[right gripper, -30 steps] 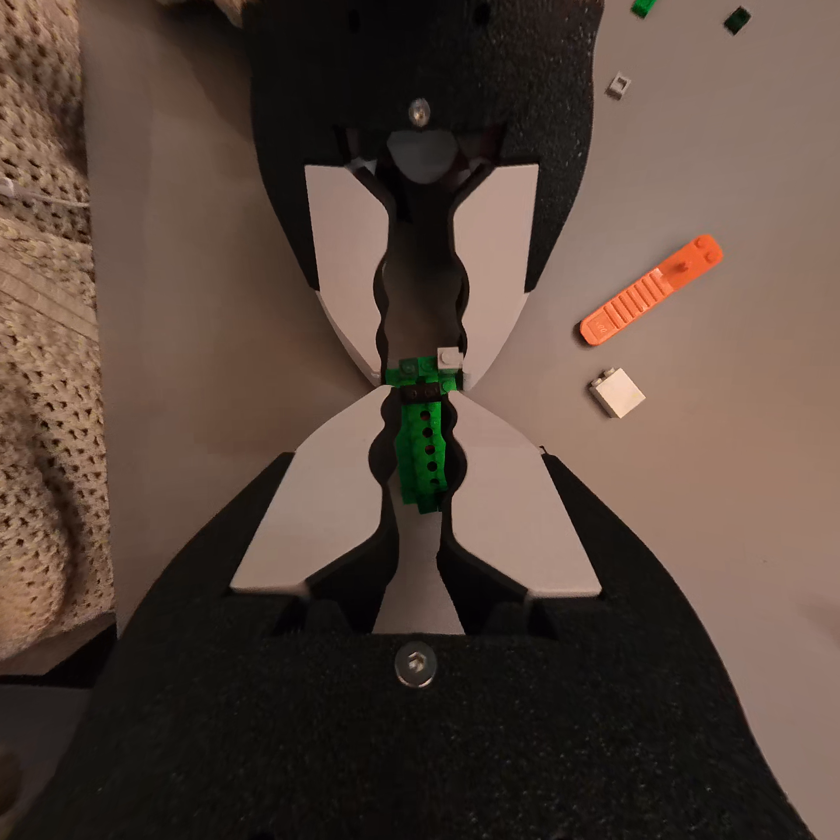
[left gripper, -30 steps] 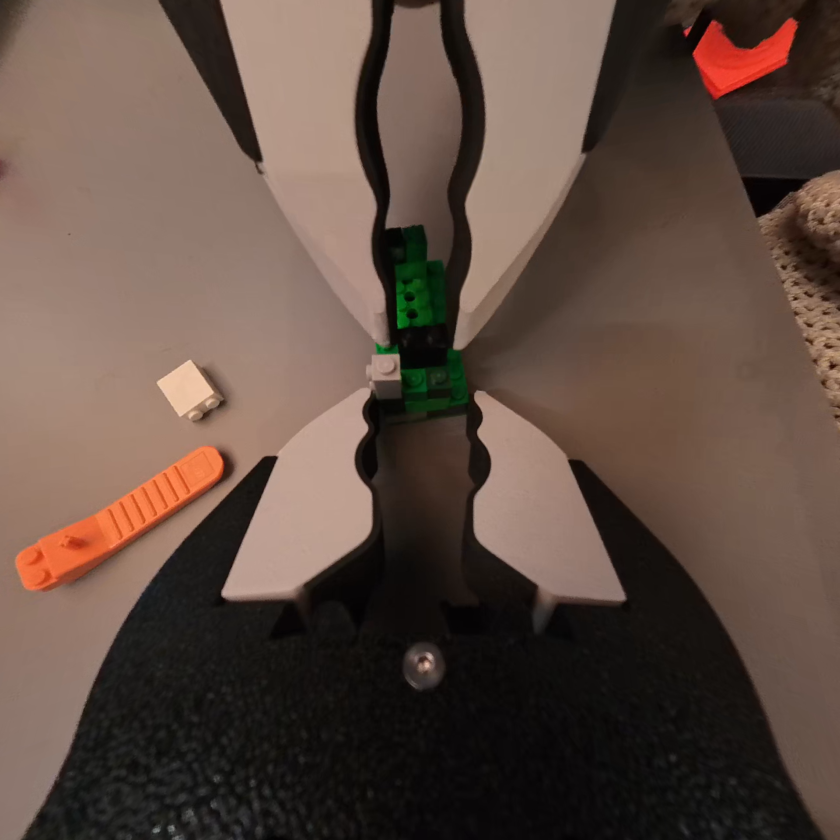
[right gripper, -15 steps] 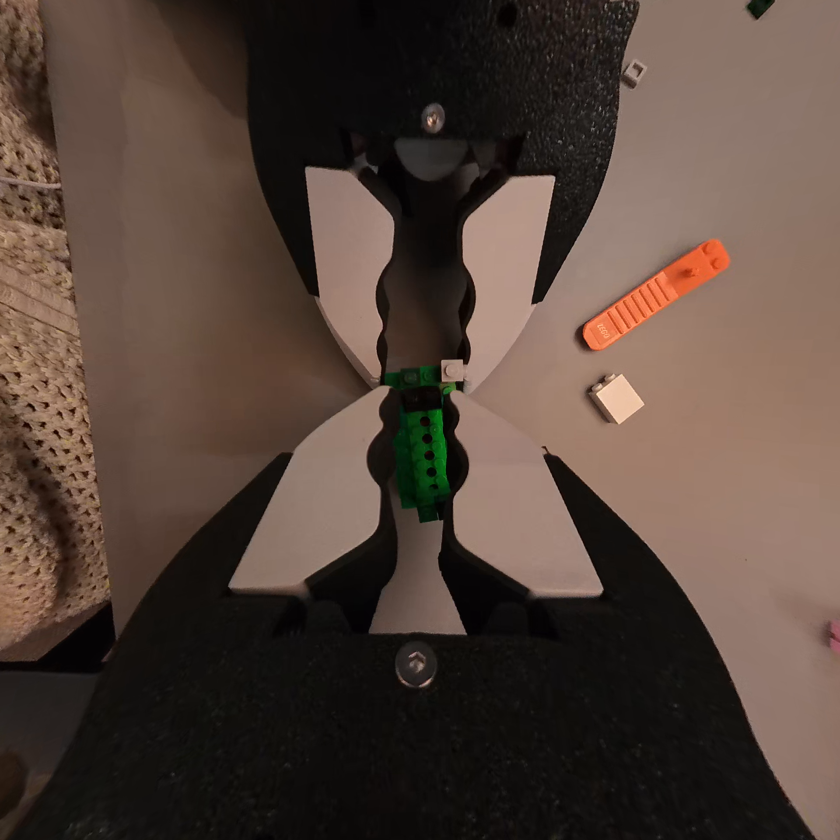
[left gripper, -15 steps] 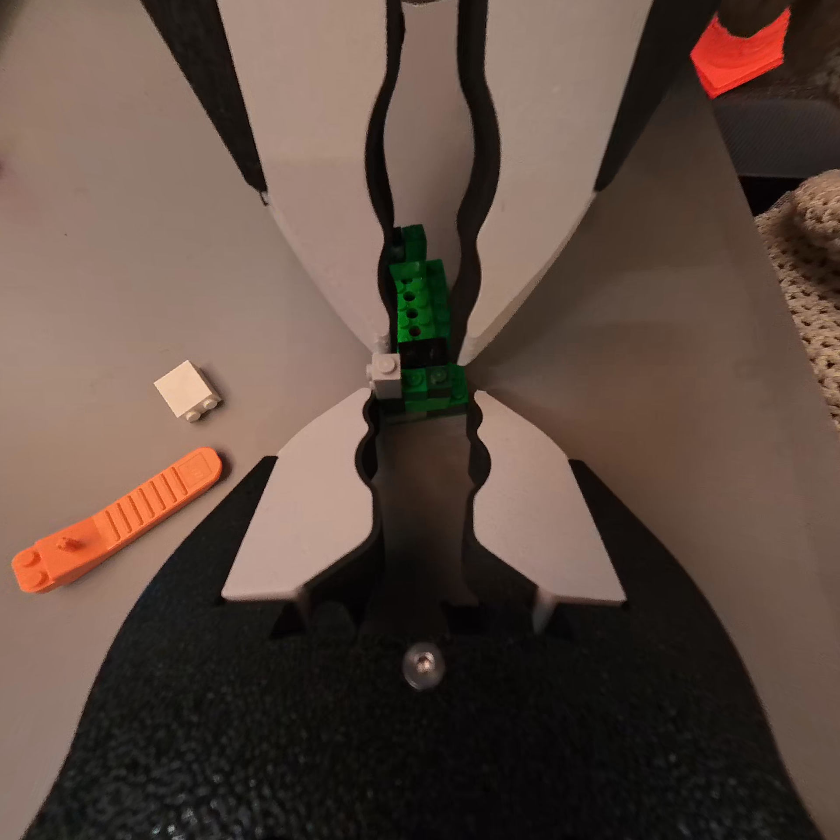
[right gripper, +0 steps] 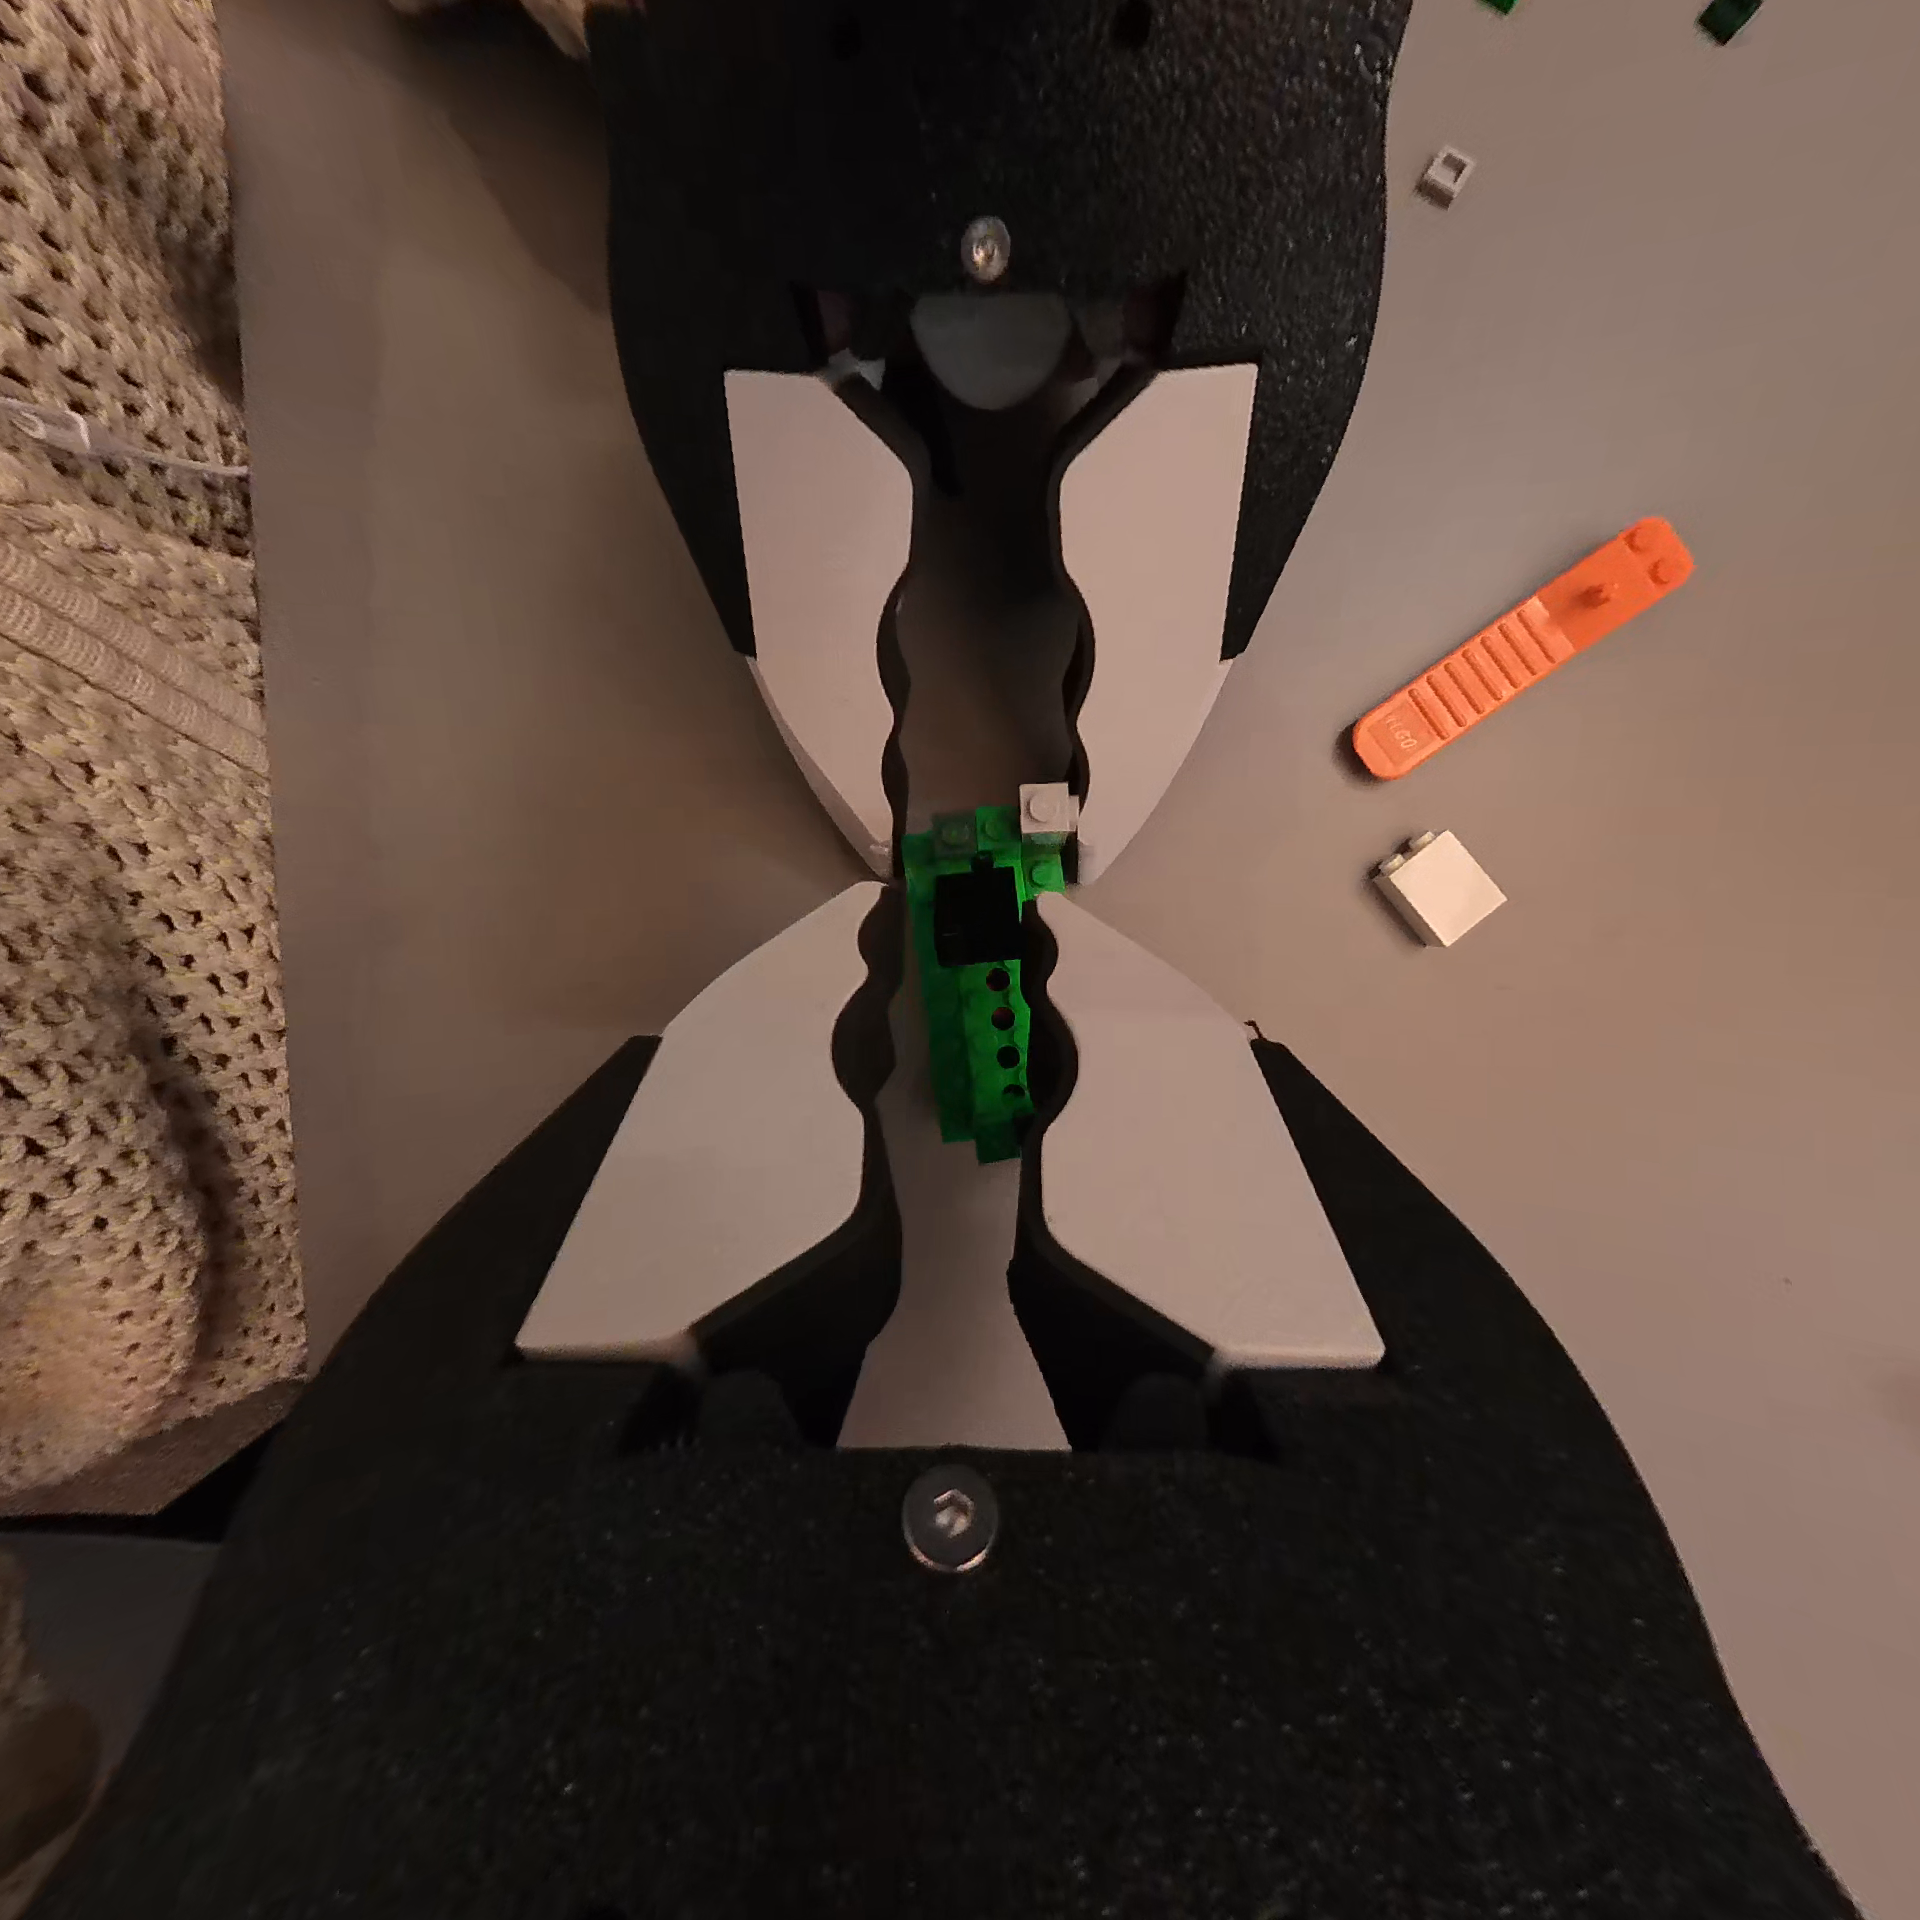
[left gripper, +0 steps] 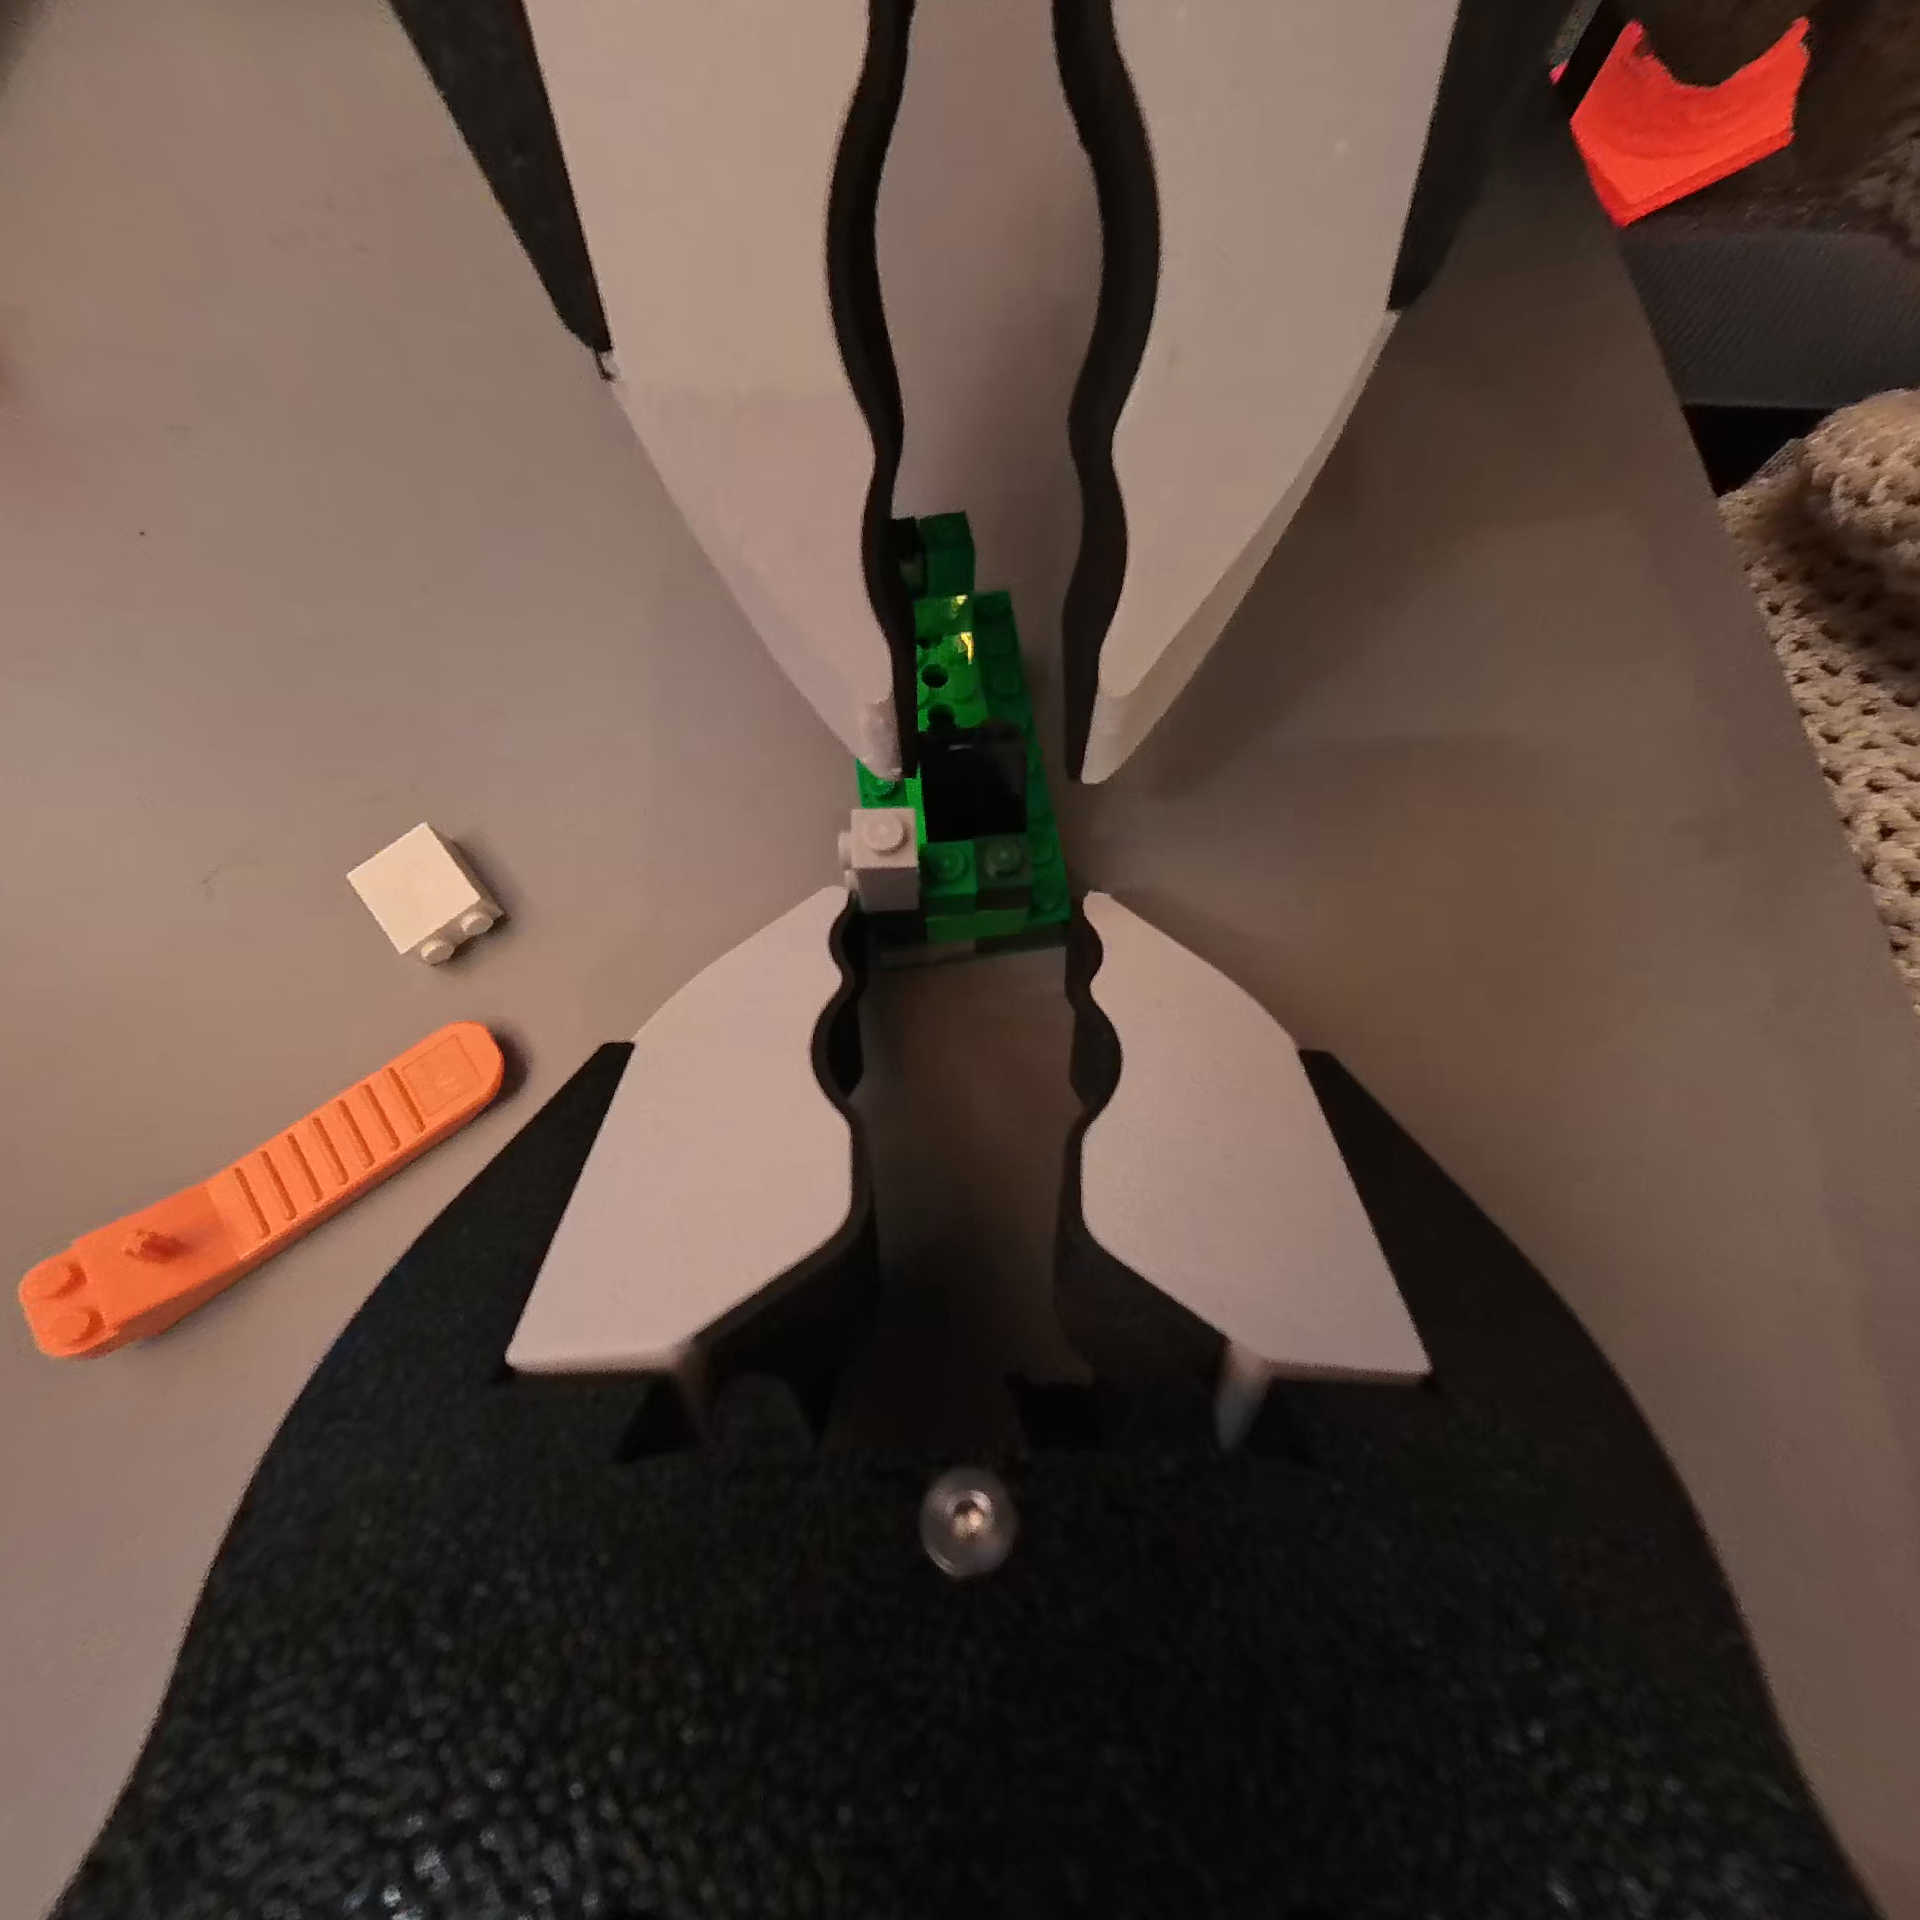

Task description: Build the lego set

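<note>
A green lego build (left gripper: 997, 873) with a black brick (left gripper: 971, 790) on top and a light grey small brick (left gripper: 885, 857) at one corner hangs between both grippers above the grey table. My left gripper (left gripper: 964, 920) is shut on its near end. My right gripper (left gripper: 982, 758) comes in from the top of this view, jaws slightly parted, one finger touching the build and the other just clear of it. In the right wrist view the build (right gripper: 977, 1039) lies between my right gripper's (right gripper: 961, 904) fingers, and the left gripper (right gripper: 982, 862) holds its far end.
A white brick (left gripper: 421, 888) and an orange brick separator (left gripper: 270, 1195) lie on the table to the left; they also show in the right wrist view (right gripper: 1444, 894) (right gripper: 1517, 665). A small grey piece (right gripper: 1444, 175) lies farther off. A knitted fabric (right gripper: 104, 727) borders the table edge. Both grippers' tips are close together, under 4 cm apart. The white brick (left gripper: 421, 888) is about 7 cm from my left fingertips. My right wrist view (right gripper: 1442, 869) looks at it from another angle.
My right gripper's jaws have spread a little around the build, leaving a gap on one side. The left gripper's grip and the build's place have hardly changed.
</note>
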`<state>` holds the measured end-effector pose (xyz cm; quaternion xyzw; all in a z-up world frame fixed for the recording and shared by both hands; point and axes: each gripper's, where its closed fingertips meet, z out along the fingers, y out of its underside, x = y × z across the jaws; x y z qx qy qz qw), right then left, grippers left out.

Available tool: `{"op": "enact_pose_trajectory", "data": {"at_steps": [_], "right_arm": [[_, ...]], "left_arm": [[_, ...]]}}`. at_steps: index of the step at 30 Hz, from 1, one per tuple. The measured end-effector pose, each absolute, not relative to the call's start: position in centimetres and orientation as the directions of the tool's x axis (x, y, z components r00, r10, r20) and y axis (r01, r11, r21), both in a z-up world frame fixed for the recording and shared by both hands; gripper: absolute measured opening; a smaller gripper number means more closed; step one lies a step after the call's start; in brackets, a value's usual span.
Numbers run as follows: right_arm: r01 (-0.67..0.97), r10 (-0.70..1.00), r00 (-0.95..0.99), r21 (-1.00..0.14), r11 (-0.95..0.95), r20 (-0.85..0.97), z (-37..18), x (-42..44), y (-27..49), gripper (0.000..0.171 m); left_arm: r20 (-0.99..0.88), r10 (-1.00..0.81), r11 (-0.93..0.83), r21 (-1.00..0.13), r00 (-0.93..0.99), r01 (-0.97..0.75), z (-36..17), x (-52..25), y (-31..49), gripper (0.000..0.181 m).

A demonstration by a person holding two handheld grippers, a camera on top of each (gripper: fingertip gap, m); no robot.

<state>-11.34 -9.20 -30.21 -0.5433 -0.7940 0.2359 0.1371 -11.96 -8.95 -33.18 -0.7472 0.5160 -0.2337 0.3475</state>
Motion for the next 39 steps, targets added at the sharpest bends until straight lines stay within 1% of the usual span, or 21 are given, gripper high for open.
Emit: {"op": "enact_pose_trajectory", "data": {"at_steps": [7, 11, 14, 17, 21, 22, 23, 25, 29, 30, 31, 33, 36, 37, 39], "right_arm": [[0.802, 0.928, -0.373, -0.506, 0.318, -0.007, -30.4, -11.7, -9.2, 0.02], [0.806, 0.927, -0.374, -0.501, 0.315, -0.02, -30.1, -11.2, -9.1, 0.023], [0.832, 0.922, -0.387, -0.438, 0.34, -0.019, -30.6, -10.2, -8.6, 0.026], [0.828, 0.893, -0.45, -0.371, 0.42, 0.007, -31.2, -9.7, -8.4, 0.026], [0.822, 0.862, -0.507, -0.301, 0.483, -0.002, -31.6, -9.7, -8.1, 0.024], [0.82, 0.855, -0.519, -0.287, 0.495, -0.01, -31.8, -9.7, -8.2, 0.022], [0.819, 0.85, -0.527, -0.275, 0.503, -0.016, -31.9, -9.7, -8.2, 0.016], [0.819, 0.848, -0.53, -0.279, 0.502, -0.028, -31.8, -9.9, -8.4, 0.016], [0.817, 0.865, -0.502, -0.326, 0.476, 0.007, -30.7, -10.3, -8.1, 0.016], [0.819, 0.874, -0.486, -0.336, 0.465, 0.026, -30.4, -10.3, -7.9, 0.016], [0.822, 0.883, -0.466, -0.344, 0.453, 0.05, -29.9, -10.4, -7.6, 0.016], [0.821, 0.897, -0.432, -0.37, 0.435, 0.094, -28.9, -10.7, -7.2, 0.016], [0.787, 0.889, -0.433, -0.42, 0.453, 0.147, -27.2, -11.3, -7.8, 0.016], [0.771, 0.882, -0.438, -0.434, 0.467, 0.172, -26.6, -11.6, -8.0, 0.016], [0.744, 0.868, -0.451, -0.448, 0.495, 0.21, -25.7, -12.0, -8.6, 0.016]], "left_arm": [[-0.01, -0.934, -0.225, -0.76, 0.357, -0.609, -33.2, -11.9, -9.0, 0.037], [-0.011, -0.934, -0.224, -0.76, 0.357, -0.61, -33.2, -11.9, -9.0, 0.037], [-0.009, -0.934, -0.225, -0.76, 0.356, -0.61, -33.2, -11.9, -9.0, 0.037], [-0.008, -0.934, -0.226, -0.76, 0.356, -0.609, -33.3, -11.9, -9.0, 0.037], [-0.01, -0.935, -0.224, -0.76, 0.355, -0.61, -33.3, -11.9, -9.1, 0.037], [-0.011, -0.935, -0.223, -0.76, 0.355, -0.611, -33.3, -11.9, -9.1, 0.037], [-0.016, -0.935, -0.22, -0.76, 0.355, -0.611, -33.2, -12.0, -9.1, 0.037], [-0.044, -0.932, -0.202, -0.762, 0.36, -0.616, -33.2, -12.0, -9.0, 0.038], [-0.112, -0.901, -0.166, -0.803, 0.419, -0.572, -32.1, -12.5, -8.3, 0.07], [-0.129, -0.887, -0.15, -0.828, 0.443, -0.54, -31.4, -12.6, -8.0, 0.074], [-0.15, -0.873, -0.126, -0.85, 0.464, -0.511, -30.4, -12.8, -7.8, 0.074], [-0.222, -0.84, -0.048, -0.878, 0.494, -0.476, -28.1, -13.0, -7.5, 0.071], [-0.344, -0.798, 0.083, -0.876, 0.495, -0.475, -25.1, -12.7, -7.9, 0.05], [-0.367, -0.789, 0.1, -0.868, 0.492, -0.486, -24.7, -12.6, -8.1, 0.044], [-0.39, -0.781, 0.104, -0.852, 0.488, -0.514, -24.4, -12.4, -8.3, 0.039]]}}
